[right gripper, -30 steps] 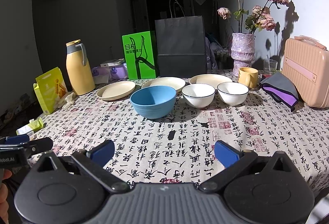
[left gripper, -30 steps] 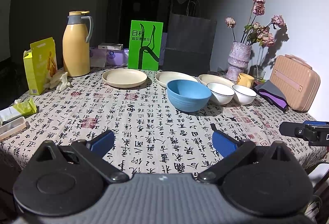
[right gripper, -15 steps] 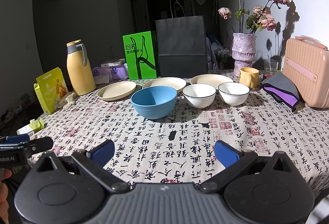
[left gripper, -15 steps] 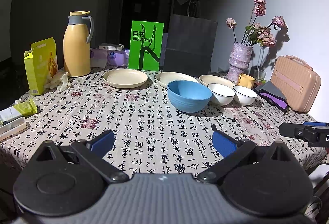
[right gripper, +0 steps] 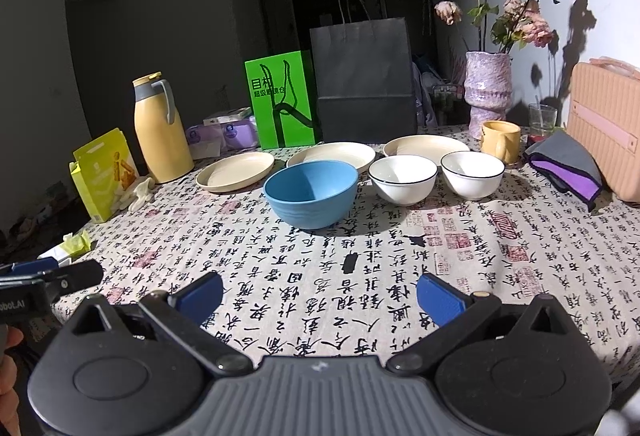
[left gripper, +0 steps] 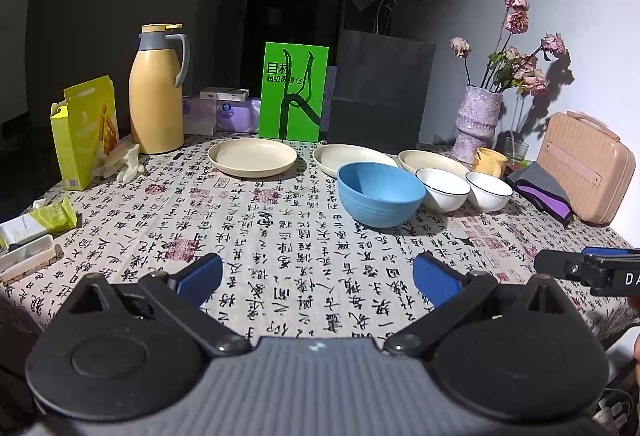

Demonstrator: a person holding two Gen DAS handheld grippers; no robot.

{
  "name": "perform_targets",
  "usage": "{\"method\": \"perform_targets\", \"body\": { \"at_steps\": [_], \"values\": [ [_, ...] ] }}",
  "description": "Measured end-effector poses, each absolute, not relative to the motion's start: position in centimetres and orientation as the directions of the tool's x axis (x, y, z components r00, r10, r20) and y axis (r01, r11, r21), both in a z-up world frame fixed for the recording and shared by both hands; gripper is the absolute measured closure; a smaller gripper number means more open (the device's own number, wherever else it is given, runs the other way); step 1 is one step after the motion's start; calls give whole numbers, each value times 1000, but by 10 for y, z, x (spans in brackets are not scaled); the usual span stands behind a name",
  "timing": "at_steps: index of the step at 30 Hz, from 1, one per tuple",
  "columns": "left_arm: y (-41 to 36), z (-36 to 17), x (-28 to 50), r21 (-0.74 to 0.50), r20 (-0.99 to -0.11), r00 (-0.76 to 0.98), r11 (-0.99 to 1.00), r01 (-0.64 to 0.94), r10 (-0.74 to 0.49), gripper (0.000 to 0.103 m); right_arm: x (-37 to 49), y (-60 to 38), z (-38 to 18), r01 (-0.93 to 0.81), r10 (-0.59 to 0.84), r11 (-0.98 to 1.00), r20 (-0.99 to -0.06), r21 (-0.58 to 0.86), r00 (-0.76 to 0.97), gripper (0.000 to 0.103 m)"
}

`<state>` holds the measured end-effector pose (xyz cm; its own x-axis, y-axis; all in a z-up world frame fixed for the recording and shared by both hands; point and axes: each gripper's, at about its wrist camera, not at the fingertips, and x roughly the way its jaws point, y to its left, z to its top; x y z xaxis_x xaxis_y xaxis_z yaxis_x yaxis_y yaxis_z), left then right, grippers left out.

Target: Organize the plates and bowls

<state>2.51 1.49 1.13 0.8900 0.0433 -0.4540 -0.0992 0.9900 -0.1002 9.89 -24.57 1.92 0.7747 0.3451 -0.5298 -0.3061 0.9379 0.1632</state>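
both tools, left tool and right tool, hang spread and empty over the near edge of the worktop. farther in sit a blue bowl and two white bowls in a row. three plates line up behind them.

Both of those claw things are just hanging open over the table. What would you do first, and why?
Probably move the right gripper forward to the nearer white bowl. Both it and the left gripper are open and empty, no dishes are stacked yet, and that bowl could nest in its twin beside it.
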Motion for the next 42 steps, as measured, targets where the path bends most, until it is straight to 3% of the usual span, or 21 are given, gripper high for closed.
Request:
{"method": "perform_targets", "body": {
  "at_steps": [42],
  "values": [
    [57,13,179,-170,-522,853,978,-117,11,0,252,-211,20,-324,393,919,-533,223,749,0]
  ]
}}
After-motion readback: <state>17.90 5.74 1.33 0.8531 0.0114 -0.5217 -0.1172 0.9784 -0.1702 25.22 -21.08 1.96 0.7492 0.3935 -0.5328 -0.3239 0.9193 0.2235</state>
